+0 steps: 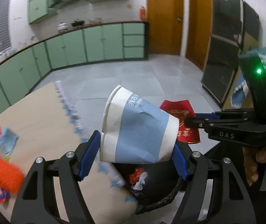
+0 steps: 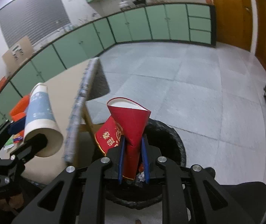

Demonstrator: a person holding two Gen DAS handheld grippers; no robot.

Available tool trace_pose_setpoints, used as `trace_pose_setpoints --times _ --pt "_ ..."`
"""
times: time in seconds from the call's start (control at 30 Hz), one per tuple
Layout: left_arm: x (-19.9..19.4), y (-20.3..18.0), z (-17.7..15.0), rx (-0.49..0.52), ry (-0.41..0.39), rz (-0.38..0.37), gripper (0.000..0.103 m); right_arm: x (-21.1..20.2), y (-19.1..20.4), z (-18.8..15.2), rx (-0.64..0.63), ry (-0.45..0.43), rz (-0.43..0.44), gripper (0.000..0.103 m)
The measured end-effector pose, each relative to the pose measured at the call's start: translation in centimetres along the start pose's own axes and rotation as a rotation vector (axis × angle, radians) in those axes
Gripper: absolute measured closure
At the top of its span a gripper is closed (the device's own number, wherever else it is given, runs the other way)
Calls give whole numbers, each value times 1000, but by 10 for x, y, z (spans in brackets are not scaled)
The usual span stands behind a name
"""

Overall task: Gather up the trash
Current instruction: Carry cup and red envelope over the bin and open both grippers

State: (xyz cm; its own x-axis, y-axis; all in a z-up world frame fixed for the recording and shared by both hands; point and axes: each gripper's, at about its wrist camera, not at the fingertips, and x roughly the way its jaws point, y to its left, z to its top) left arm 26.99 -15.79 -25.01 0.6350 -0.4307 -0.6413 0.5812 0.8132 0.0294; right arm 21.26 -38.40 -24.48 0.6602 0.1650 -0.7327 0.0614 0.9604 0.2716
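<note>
My left gripper (image 1: 133, 149) is shut on a white and blue paper cup (image 1: 136, 128), held sideways above a black-lined trash bin (image 1: 157, 188) with wrappers inside. The cup also shows in the right wrist view (image 2: 39, 119). My right gripper (image 2: 133, 160) is shut on a crushed red paper cup (image 2: 131, 128), held over the same bin (image 2: 172, 136). In the left wrist view the right gripper (image 1: 190, 120) holds the red cup (image 1: 181, 112) just right of the blue cup.
A beige table (image 1: 39, 115) with a patterned edge lies left of the bin, with orange items (image 1: 2, 171) and wrappers (image 1: 6, 143) on it. Green cabinets (image 1: 95, 44) line the far wall. Wooden doors (image 1: 164, 16) and a dark cabinet (image 1: 220, 71) stand at right.
</note>
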Motion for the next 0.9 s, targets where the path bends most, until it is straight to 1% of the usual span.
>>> trace_pose_setpoints --times 0.07,0.17,0.27,0.33,0.37,0.43,0.5,0.67,0.8,0.9 --pt "23 -6 1 17 27 -10 34 14 -11 0 22 18 -9 86" --pt "49 -9 -4 19 67 -13 33 31 -19 1 22 41 -14 86" --pt "68 -6 -9 12 101 -13 32 55 -20 -1 11 90 -9 84" --pt "81 -4 -12 7 122 -10 31 66 -24 -1 14 126 -9 81" --pt "84 0 -10 5 129 -8 31 69 -26 -2 20 130 -10 81" --pt "91 2 -12 0 138 -1 27 71 -26 -2 21 130 -19 76" --pt "91 7 -11 -9 134 1 24 71 -28 0 30 125 -25 71" --pt "83 12 -4 -12 123 16 24 62 -34 2 56 96 -31 71" --pt "60 20 -4 -31 103 41 23 50 -34 9 53 62 -32 71" --pt "30 32 -8 -59 80 74 21 40 -25 14 29 41 -23 71"
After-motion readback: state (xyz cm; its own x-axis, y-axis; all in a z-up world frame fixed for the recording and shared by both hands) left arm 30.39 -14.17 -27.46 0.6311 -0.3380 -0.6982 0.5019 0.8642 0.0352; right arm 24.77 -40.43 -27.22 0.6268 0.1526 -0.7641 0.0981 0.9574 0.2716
